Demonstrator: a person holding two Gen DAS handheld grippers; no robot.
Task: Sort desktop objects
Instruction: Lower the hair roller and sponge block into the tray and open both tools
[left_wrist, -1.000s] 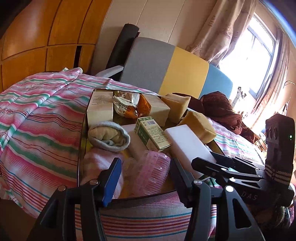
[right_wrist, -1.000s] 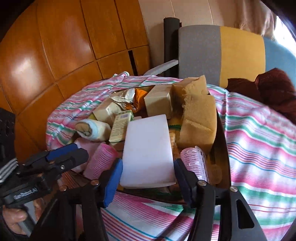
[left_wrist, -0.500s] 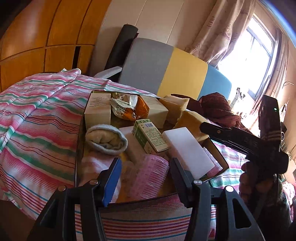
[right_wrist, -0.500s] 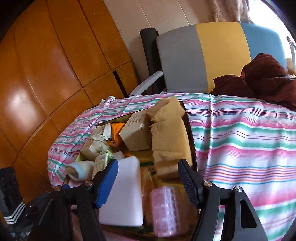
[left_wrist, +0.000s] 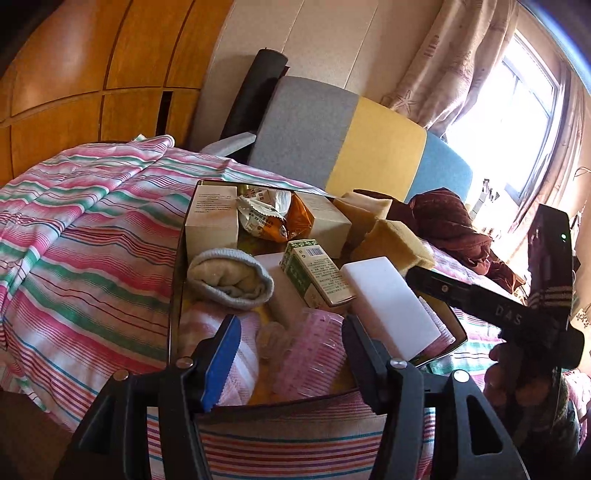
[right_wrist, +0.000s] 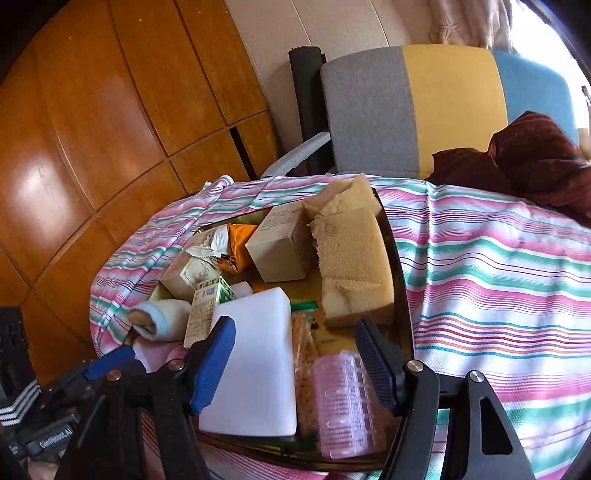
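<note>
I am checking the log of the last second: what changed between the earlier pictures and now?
The right gripper rose and drew back from the tray; its jaws stayed open, holding nothing. The left gripper barely moved, jaws open. The white block and other items stayed put.

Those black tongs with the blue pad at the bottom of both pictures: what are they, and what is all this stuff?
There is no robot here. A person holds one pair of tongs in each hand, and each pair carries a camera that looks forward along its two fingers. One picture comes from the left tongs, the other from the right tongs. In the left view you can also see the right tongs from the side, held in a hand.

Both pairs are open and hold nothing. Below them a dark tray rests on a striped cloth. It is crowded: a white foam block, yellow sponges, a green carton, a rolled sock, pink hair rollers, cardboard boxes and a snack packet.
</note>
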